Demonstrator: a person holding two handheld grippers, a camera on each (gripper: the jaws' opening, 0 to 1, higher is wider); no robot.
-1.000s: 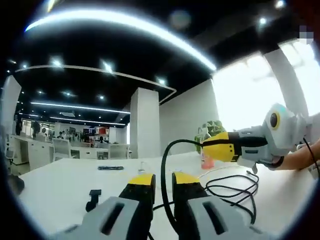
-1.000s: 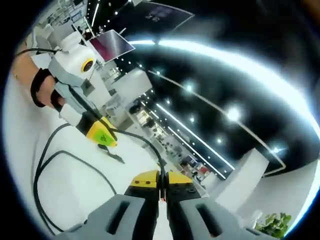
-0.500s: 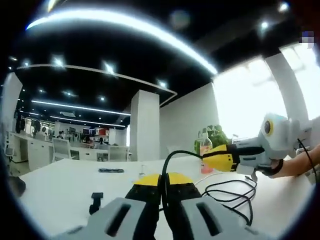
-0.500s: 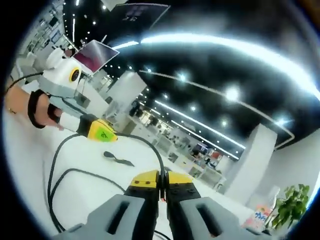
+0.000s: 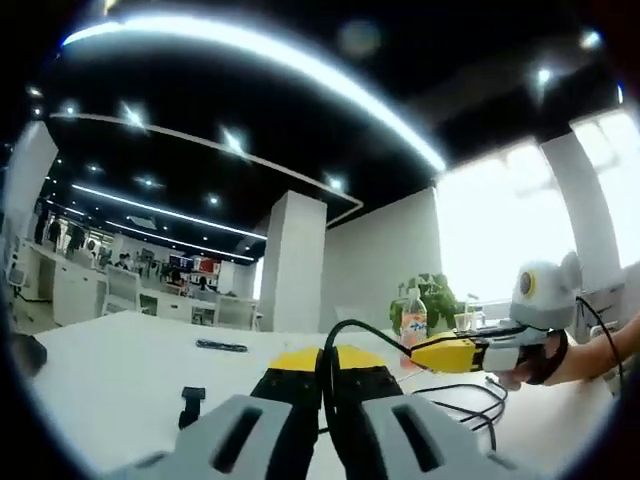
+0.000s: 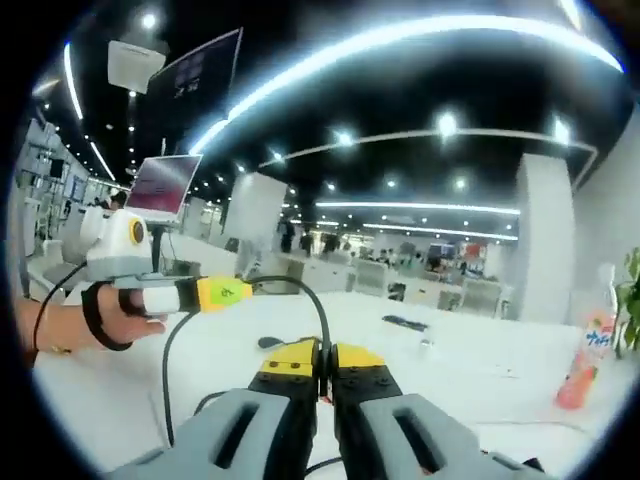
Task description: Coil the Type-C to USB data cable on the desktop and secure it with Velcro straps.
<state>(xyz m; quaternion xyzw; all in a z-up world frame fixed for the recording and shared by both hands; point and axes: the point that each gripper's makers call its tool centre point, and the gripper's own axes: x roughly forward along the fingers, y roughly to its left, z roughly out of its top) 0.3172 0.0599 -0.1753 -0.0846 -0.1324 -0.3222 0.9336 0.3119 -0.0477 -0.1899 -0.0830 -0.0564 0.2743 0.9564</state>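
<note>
Black data cable [image 5: 328,375] arcs between both grippers, slack loops [image 5: 462,402] lying on the white counter [image 5: 110,370]. Left gripper [image 5: 322,362] fingers are pinched closed on it; right gripper [image 6: 322,358] fingers likewise. A black Velcro strap [image 5: 190,404] sits left of the left fingers, bottle [image 5: 413,322] beyond.

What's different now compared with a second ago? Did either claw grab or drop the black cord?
The left gripper closed: a second ago its jaws stood apart around the black cable, now they are shut on it. The right gripper stayed clamped on the cable throughout. Both hands swung round, so the views shifted. The small black strap on the white table seems unmoved.
</note>
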